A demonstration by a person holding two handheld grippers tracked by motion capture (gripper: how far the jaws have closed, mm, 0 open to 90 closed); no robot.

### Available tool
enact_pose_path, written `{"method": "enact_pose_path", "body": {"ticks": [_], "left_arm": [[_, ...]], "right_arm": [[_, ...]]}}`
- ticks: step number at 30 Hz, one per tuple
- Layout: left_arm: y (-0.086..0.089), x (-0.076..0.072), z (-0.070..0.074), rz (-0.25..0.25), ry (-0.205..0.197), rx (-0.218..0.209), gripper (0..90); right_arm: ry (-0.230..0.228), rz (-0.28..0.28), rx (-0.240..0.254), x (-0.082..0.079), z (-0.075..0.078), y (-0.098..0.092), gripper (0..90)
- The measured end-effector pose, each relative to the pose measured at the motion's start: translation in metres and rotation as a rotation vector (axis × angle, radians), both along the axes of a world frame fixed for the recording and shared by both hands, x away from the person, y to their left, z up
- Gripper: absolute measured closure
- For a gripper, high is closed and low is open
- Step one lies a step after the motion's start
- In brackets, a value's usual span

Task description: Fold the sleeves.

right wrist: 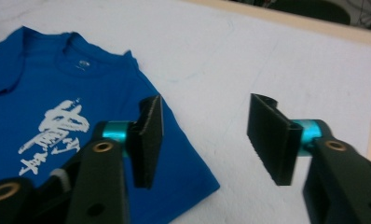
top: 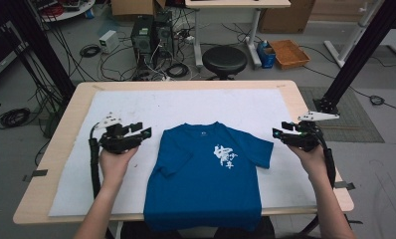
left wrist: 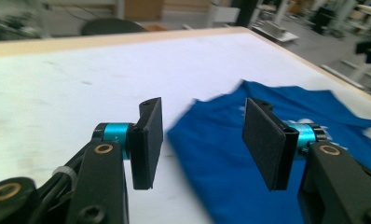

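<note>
Both of your jaw sets stand apart with nothing between the pads. Left hand-held gripper (top: 147, 129) sits just off the folded-in sleeve edge; right hand-held gripper (top: 276, 134) sits just outboard of the spread sleeve. The T-shirt (top: 206, 174) lies flat between them on the table (top: 61, 144), print up. It's probably light, limp and drapey, so pinch at a sleeve or shoulder hem. Long axis runs away from you: hem hangs over the near edge, collar far.

Grey floor (top: 47, 107) strewn with cables, black round stool (top: 224, 60) stood beyond the table's far edge, computer towers (top: 151, 34) far left, cardboard tray (top: 289, 53) far right, black frame post (top: 357, 52) at right.
</note>
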State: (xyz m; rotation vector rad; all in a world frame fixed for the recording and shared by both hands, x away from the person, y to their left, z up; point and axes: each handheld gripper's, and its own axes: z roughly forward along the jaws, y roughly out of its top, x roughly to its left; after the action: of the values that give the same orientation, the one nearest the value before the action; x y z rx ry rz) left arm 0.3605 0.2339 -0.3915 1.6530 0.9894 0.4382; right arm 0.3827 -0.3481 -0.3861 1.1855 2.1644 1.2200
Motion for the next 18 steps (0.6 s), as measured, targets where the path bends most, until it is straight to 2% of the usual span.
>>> {"method": "enact_pose_path", "body": {"ticks": [2,3,4,5,6,8,10,12,17,18], "left_arm": [[0.011,-0.002,0.002,0.030,-0.033,0.039,47.8],[0.011,-0.002,0.002,0.030,-0.033,0.039,47.8],[0.016,-0.002,0.003,0.039,-0.042,0.050,47.8],[0.024,-0.002,0.001,0.046,-0.046,0.043,47.8],[0.024,-0.002,0.001,0.046,-0.046,0.043,47.8],[0.031,-0.001,-0.001,0.054,-0.040,0.033,47.8],[0.033,0.000,-0.002,0.043,-0.039,0.027,47.8],[0.032,0.001,-0.002,0.028,-0.039,0.031,47.8],[0.031,0.001,-0.001,0.004,-0.041,0.030,47.8],[0.031,0.001,-0.001,0.000,-0.039,0.028,47.8]], "right_arm": [[0.037,-0.008,-0.012,0.002,-0.006,-0.001,54.8],[0.037,-0.008,-0.012,0.002,-0.006,-0.001,54.8],[0.073,-0.020,-0.018,0.004,-0.014,-0.001,58.0],[0.093,-0.027,-0.025,0.005,-0.019,-0.001,59.2],[0.093,-0.027,-0.025,0.005,-0.019,-0.001,59.2],[0.142,-0.053,-0.049,0.010,-0.031,-0.002,62.8],[0.168,-0.066,-0.062,0.014,-0.039,-0.002,65.2],[0.193,-0.068,-0.049,0.017,-0.044,-0.002,66.9],[0.215,-0.068,-0.063,0.022,-0.050,0.004,67.7],[0.234,-0.070,-0.079,0.024,-0.053,0.006,69.8]]}}
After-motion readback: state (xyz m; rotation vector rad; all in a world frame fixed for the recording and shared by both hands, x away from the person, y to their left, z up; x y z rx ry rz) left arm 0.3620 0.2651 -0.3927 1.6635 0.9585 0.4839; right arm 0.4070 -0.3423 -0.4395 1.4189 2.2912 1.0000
